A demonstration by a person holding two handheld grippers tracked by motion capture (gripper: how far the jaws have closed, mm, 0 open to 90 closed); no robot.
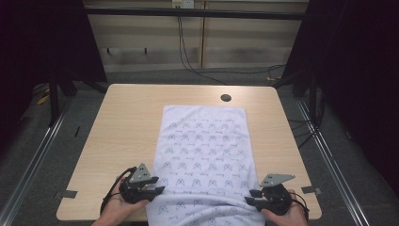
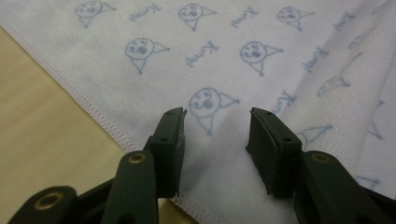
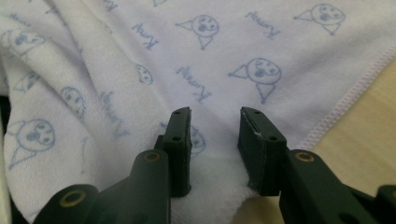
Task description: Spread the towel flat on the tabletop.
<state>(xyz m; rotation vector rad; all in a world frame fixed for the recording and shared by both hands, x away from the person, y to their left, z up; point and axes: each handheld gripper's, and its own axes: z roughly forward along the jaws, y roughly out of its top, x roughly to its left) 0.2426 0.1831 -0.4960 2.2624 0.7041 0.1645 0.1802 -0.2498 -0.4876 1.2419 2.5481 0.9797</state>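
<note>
**Operator:** Nearest to me, two hands come up from the bottom edge of the high view, each cut off at the wrist, and each holds one gripper. I count one towel (image 1: 204,155), white with a repeating blue face-and-word print, lying lengthwise down the middle of the counter (image 1: 127,122); its near end runs off the counter's front edge, so that end is out of sight.

**Observer:** And the grippers?

**Operator:** My left gripper (image 1: 160,189) sits at the towel's left hem near the front. In the left gripper view its jaws stand apart with flat cloth between them, and neither pad presses on it. My right gripper (image 1: 250,196) is at the right hem. In the right gripper view a bunched fold of towel rises between its jaws, but I cannot tell whether the pads pinch it or just flank it.

**Observer:** Anything else?

**Operator:** One dark round hole (image 1: 226,98) in the counter just beyond the towel's far right corner. Two bits of tape (image 1: 69,193) sit at the front corners. The printed word is too small to read.
</note>
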